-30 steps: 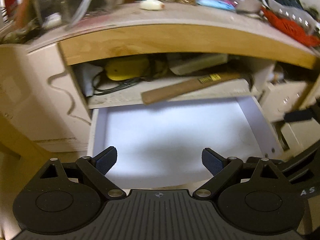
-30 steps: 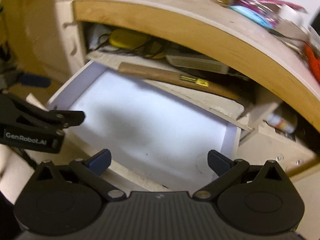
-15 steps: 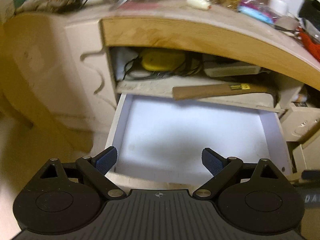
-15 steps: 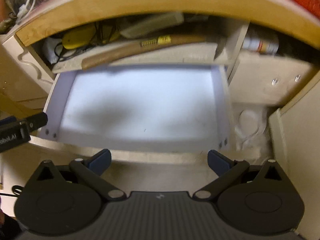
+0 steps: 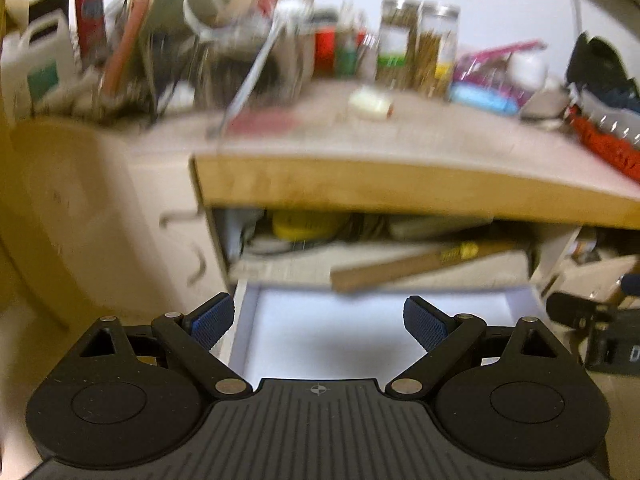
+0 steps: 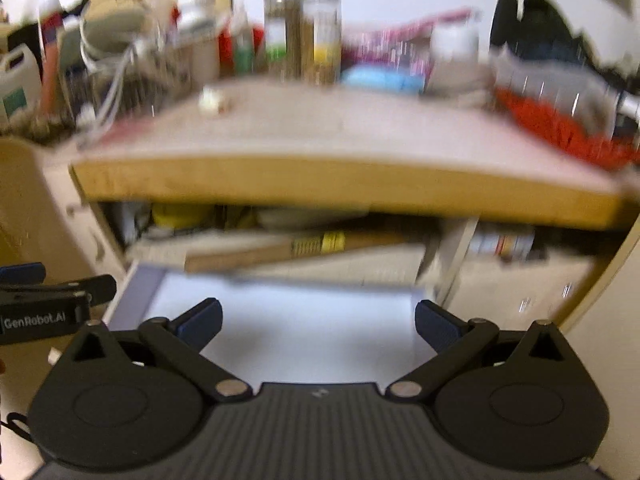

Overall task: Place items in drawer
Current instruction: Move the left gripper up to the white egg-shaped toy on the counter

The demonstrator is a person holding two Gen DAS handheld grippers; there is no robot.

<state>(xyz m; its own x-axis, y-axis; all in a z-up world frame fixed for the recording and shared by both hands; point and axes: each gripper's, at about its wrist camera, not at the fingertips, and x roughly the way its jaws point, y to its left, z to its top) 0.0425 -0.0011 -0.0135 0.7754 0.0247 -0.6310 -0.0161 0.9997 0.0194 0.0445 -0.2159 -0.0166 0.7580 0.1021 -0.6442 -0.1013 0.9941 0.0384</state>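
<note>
White-lined drawer [image 5: 360, 332] stands open below the counter [image 5: 400, 188] front edge, directly under both empty, wide-open tools, left tool [image 5: 318, 322] and right tool [image 6: 318, 320], while candidate items crowd the counter's rear edge above.

Drawer [image 5: 320, 332] interior white. Bench [image 5: 400, 188] edge tan wood. Hammer handle [image 5: 408, 268] brown with yellow label (text blurred). Left tool [image 5: 318, 322] black, pads [image 5: 212, 318] blue, ribbed grey base.
</note>
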